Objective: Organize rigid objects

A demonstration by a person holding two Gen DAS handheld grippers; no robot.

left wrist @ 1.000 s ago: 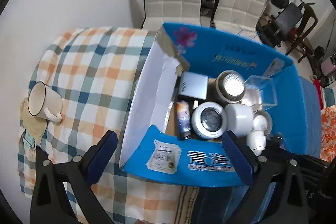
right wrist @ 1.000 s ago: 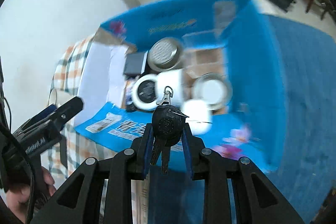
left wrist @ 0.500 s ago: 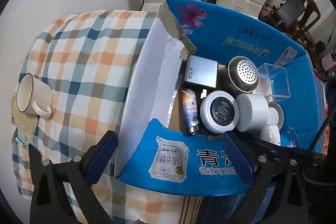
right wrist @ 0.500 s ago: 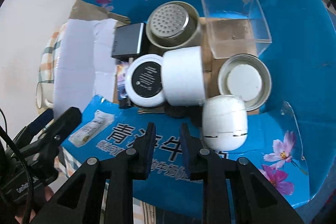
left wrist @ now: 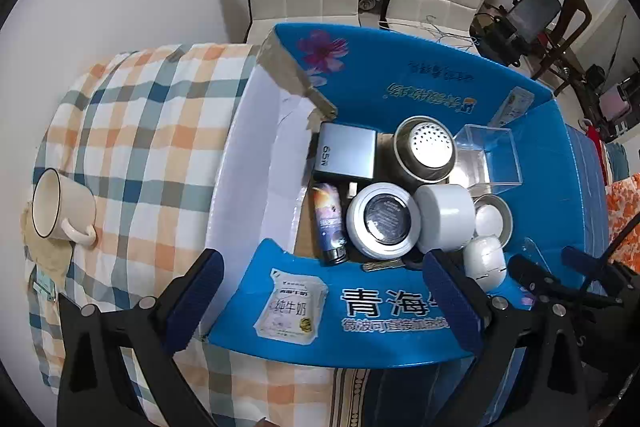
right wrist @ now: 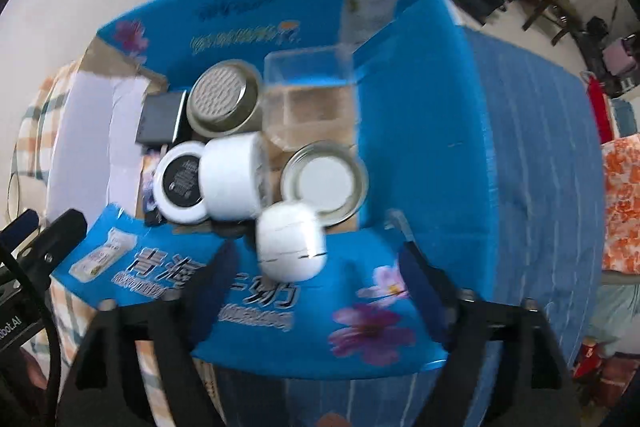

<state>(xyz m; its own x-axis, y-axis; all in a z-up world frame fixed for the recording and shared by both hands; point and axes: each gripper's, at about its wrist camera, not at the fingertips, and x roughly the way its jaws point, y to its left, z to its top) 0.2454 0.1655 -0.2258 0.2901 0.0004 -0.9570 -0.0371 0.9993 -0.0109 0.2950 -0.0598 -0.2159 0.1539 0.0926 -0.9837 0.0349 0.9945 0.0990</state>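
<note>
Now the box [left wrist: 400, 75], blue with its flaps splayed, fills the middle of both views and already holds nearly everything. The right gripper [right wrist: 316, 251] points down over its near right corner. Its jaws have just been opening and stand wide with nothing between the pads; the white egg case [right wrist: 290, 245] seen through the gap lies below, inside the box. The left gripper [left wrist: 320, 267] is also spread and empty, straddling the near flap.

The step looks like a drop just made, so the good move is probably to lift the right tongs straight up, clear of the near flap, before swinging away. A sideways pull could catch the flap or nudge the egg case. Next in line, I judge, is the mug [left wrist: 60, 207], on its side at the far left on the checked cloth [left wrist: 152, 131], well apart from the box. With both tongs free, the left one is nearer; a grip across the rim or handle would suit.

Only the left view shows the mug, and also the keys [left wrist: 382, 266], a metal blade poking out under the round tin [left wrist: 382, 219] against the near wall. The right view is blurred and gives only a dark patch there, but it shows the lid [right wrist: 324, 183] whole and the blue cover right of the box.
</note>
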